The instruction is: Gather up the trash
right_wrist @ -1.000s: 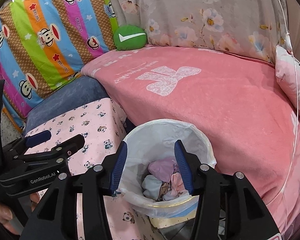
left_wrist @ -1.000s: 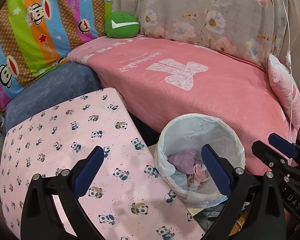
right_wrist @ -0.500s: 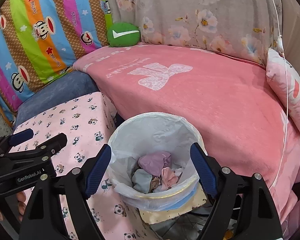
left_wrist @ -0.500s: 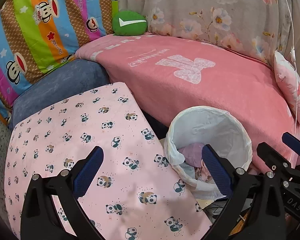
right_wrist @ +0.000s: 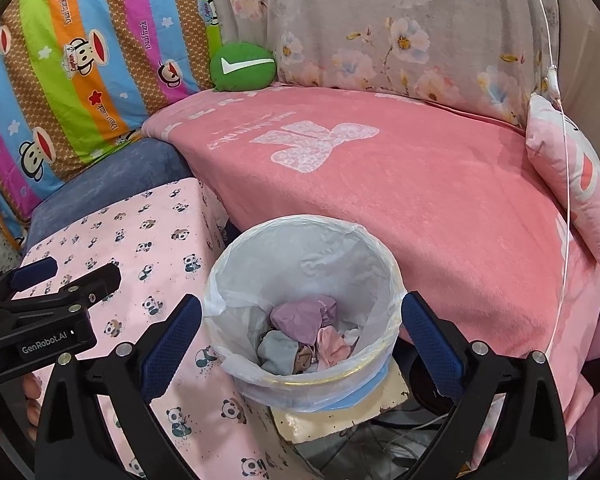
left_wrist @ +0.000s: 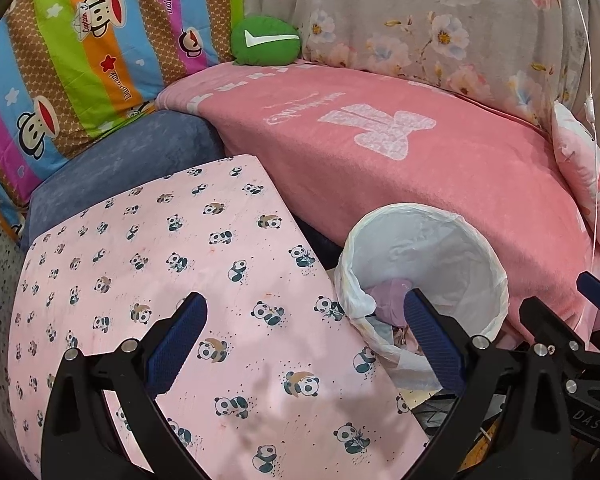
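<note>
Since a second ago our right gripper (right_wrist: 300, 336) is opening above the lined bin (right_wrist: 374, 248), trash (right_wrist: 304, 338) inside; left gripper (left_wrist: 306, 340) apart, empty. Snagging the liner could tip it, perhaps.

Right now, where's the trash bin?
The lined trash bin sits low center in the right wrist view, between the panda-print cloth to its left and the pink blanket behind and to its right, with crumpled trash inside.

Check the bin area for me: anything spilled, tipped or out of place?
Nothing stands out. The lined bin stands upright with crumpled trash inside, none visible on the panda cloth; the bin liner bunches loosely at one side.
</note>
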`<action>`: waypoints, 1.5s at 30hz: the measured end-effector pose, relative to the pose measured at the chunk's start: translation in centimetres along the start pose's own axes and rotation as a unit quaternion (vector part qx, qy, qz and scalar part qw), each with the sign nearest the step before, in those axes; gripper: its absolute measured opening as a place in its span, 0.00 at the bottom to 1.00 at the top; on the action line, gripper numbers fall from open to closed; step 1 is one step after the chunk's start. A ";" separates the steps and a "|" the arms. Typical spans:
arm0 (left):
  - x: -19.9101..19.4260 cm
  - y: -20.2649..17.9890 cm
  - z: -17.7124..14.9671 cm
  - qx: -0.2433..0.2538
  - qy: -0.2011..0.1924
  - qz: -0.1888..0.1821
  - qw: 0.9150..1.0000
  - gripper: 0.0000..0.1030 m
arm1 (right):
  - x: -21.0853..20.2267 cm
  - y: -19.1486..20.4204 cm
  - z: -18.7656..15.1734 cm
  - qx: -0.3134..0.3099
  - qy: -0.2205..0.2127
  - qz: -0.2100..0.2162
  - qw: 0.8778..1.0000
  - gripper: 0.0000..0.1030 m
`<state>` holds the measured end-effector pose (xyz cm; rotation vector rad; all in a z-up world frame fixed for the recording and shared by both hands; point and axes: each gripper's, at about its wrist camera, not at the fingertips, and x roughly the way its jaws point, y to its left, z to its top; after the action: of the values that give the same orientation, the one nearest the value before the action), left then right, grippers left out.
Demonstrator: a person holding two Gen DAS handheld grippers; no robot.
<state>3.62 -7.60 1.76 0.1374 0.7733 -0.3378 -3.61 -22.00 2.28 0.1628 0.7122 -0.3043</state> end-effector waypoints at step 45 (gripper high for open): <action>-0.1 -1.4 -2.5 -0.001 0.015 0.022 1.000 0.93 | 0.5 -0.3 -2.7 0.000 0.033 -0.026 0.999 0.96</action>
<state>1.42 -8.26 0.12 0.1575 0.7997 -0.2930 -5.02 -21.69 -0.05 0.1544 0.7829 -0.3498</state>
